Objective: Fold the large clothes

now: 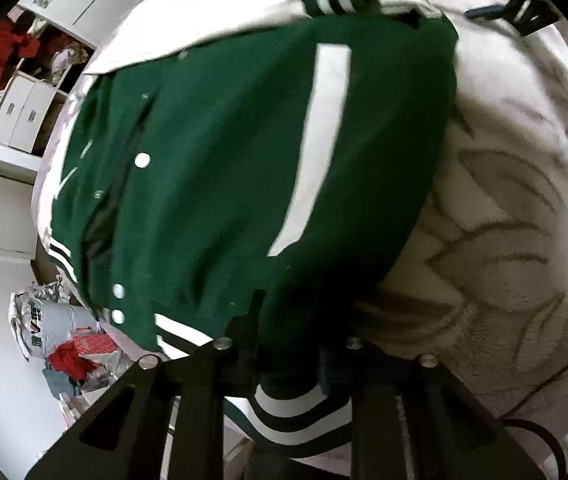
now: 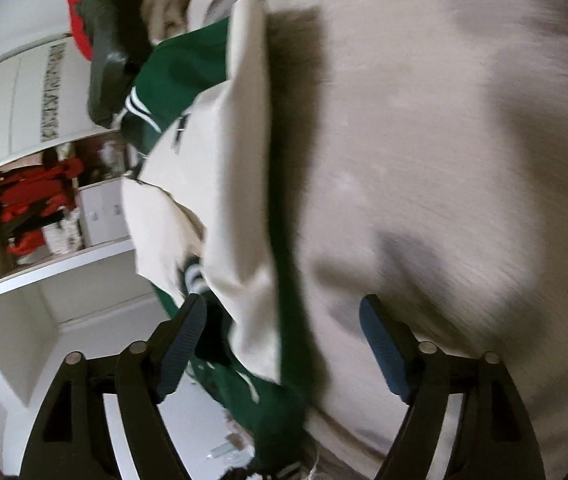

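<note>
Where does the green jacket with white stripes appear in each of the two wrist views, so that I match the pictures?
Left wrist view: the green jacket fills the centre, its striped hem pinched in the left gripper at the bottom.
Right wrist view: the jacket runs down the left-centre, mostly cream sleeve.
Shared landmark: the pale blanket on the right.
</note>
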A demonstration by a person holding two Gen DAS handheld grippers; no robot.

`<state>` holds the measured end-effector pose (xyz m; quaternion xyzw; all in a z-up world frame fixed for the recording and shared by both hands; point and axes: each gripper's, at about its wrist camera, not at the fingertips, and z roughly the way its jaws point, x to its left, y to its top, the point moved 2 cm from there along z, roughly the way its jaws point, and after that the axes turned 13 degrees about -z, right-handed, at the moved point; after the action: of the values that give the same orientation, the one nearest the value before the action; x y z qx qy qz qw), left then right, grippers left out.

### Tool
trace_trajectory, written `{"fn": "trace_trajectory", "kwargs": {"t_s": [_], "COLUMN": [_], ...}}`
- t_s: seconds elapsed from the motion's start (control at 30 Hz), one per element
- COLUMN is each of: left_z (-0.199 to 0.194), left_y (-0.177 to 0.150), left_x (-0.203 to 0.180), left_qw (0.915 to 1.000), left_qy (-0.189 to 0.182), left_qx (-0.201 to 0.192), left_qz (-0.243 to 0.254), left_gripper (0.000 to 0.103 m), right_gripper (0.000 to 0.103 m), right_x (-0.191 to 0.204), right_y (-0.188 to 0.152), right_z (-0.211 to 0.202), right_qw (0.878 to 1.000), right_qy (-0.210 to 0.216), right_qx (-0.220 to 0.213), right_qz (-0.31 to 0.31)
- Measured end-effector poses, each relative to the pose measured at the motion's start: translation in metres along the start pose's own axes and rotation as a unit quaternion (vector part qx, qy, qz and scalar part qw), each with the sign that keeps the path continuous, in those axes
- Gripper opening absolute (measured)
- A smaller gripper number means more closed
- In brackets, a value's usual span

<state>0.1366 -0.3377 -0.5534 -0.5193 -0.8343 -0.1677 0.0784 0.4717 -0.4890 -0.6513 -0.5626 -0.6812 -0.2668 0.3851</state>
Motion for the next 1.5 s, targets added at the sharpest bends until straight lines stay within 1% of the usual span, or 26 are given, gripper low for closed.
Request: {"fn": "trace_trajectory", "kwargs": {"t_s": [0.1, 0.17, 0.23, 0.33, 0.4, 0.43, 0.47, 0.5, 0.53, 0.6, 0.7, 0.73, 0.8, 0.87, 0.9, 0.93, 0.97, 1.0, 1.1, 1.13, 1.23, 1.3, 1.33, 1.4, 1.47, 1.5], "left_z": [-0.006, -0.014, -0.023, -0.025, -0.026, -0.024, -0.025, -0.028, -0.03, -0.035, -0.043, -0.046, -0.051, -0.054, -0.054, -0.053, -0.05, -0.046, -0.022, -0.011, 0.035, 0.068, 0.08, 0.123, 0.157, 0.178], "left_y": [0.007, 0.011, 0.011, 0.017, 0.019, 0.021, 0.023, 0.026, 0.026, 0.032, 0.042, 0.047, 0.055, 0.068, 0.074, 0.079, 0.086, 0.091, 0.106, 0.111, 0.131, 0.138, 0.141, 0.146, 0.148, 0.147], "left_x": [0.013, 0.017, 0.016, 0.025, 0.032, 0.038, 0.044, 0.049, 0.052, 0.069, 0.101, 0.118, 0.144, 0.183, 0.2, 0.216, 0.239, 0.257, 0.309, 0.326, 0.375, 0.397, 0.405, 0.422, 0.429, 0.434], "left_qw": [0.9999, 0.9998, 0.9997, 0.9994, 0.9992, 0.9991, 0.9989, 0.9986, 0.9984, 0.9973, 0.9948, 0.9932, 0.9905, 0.985, 0.9827, 0.9805, 0.9776, 0.9752, 0.9691, 0.967, 0.9575, 0.9503, 0.9471, 0.94, 0.9342, 0.9263], "left_qy": [-0.003, -0.006, -0.008, -0.014, -0.019, -0.022, -0.025, -0.029, -0.034, -0.053, -0.081, -0.093, -0.111, -0.139, -0.149, -0.157, -0.166, -0.172, -0.181, -0.184, -0.198, -0.208, -0.213, -0.222, -0.236, -0.251], "left_qx": [-0.012, -0.018, -0.022, -0.029, -0.03, -0.031, -0.032, -0.034, -0.034, -0.033, -0.027, -0.026, -0.023, -0.02, -0.017, -0.014, -0.011, -0.007, 0.003, 0.007, 0.027, 0.043, 0.052, 0.076, 0.101, 0.121], "left_qz": [-0.002, -0.004, -0.007, -0.012, -0.016, -0.018, -0.023, -0.028, -0.031, -0.039, -0.056, -0.064, -0.078, -0.099, -0.108, -0.117, -0.129, -0.139, -0.167, -0.176, -0.208, -0.227, -0.234, -0.247, -0.248, -0.254], "left_gripper": [0.015, 0.015, 0.015, 0.015, 0.015, 0.015, 0.015, 0.014, 0.014, 0.014, 0.014, 0.014, 0.014, 0.014, 0.014, 0.014, 0.014, 0.014, 0.014, 0.014, 0.014, 0.014, 0.014, 0.014, 0.016, 0.02], "right_gripper": [0.084, 0.085, 0.092, 0.094, 0.092, 0.078, 0.061, 0.025, 0.022, 0.017, 0.016, 0.015, 0.015, 0.015, 0.015, 0.015, 0.015, 0.015, 0.015, 0.015, 0.015, 0.015, 0.015, 0.015, 0.02, 0.032], "right_x": [0.006, 0.015, 0.028, 0.044, 0.054, 0.058, 0.062, 0.066, 0.071, 0.1, 0.154, 0.175, 0.225, 0.27, 0.298, 0.317, 0.343, 0.356, 0.402, 0.416, 0.442, 0.44, 0.437, 0.43, 0.422, 0.421], "right_y": [0.013, 0.018, 0.018, 0.015, 0.015, 0.016, 0.016, 0.016, 0.015, 0.014, 0.014, 0.016, 0.022, 0.03, 0.036, 0.042, 0.05, 0.057, 0.082, 0.092, 0.121, 0.137, 0.138, 0.145, 0.149, 0.151], "right_z": [0.027, 0.049, 0.069, 0.095, 0.104, 0.105, 0.104, 0.103, 0.099, 0.089, 0.078, 0.076, 0.079, 0.089, 0.101, 0.11, 0.127, 0.135, 0.195, 0.222, 0.309, 0.358, 0.374, 0.411, 0.432, 0.442], "right_qw": [0.999, 0.998, 0.997, 0.995, 0.994, 0.994, 0.995, 0.996, 0.997, 0.997, 0.995, 0.994, 0.989, 0.983, 0.98, 0.978, 0.973, 0.971, 0.961, 0.957, 0.94, 0.931, 0.929, 0.92, 0.918, 0.92], "right_qy": [0.04, 0.049, 0.057, 0.02, -0.006, -0.021, -0.026, -0.028, -0.028, -0.048, -0.076, -0.089, -0.124, -0.152, -0.166, -0.174, -0.188, -0.197, -0.234, -0.248, -0.3, -0.327, -0.337, -0.363, -0.37, -0.362], "right_qx": [0.01, 0.028, 0.053, 0.087, 0.093, 0.091, 0.083, 0.077, 0.066, 0.048, 0.037, 0.037, 0.044, 0.051, 0.056, 0.059, 0.068, 0.072, 0.086, 0.093, 0.114, 0.121, 0.122, 0.126, 0.128, 0.138], "right_qz": [0.005, -0.001, -0.016, -0.037, -0.049, -0.049, -0.047, -0.04, -0.024, -0.036, -0.051, -0.054, -0.067, -0.085, -0.095, -0.102, -0.113, -0.117, -0.119, -0.119, -0.118, -0.104, -0.092, -0.079, -0.058, -0.057]}}
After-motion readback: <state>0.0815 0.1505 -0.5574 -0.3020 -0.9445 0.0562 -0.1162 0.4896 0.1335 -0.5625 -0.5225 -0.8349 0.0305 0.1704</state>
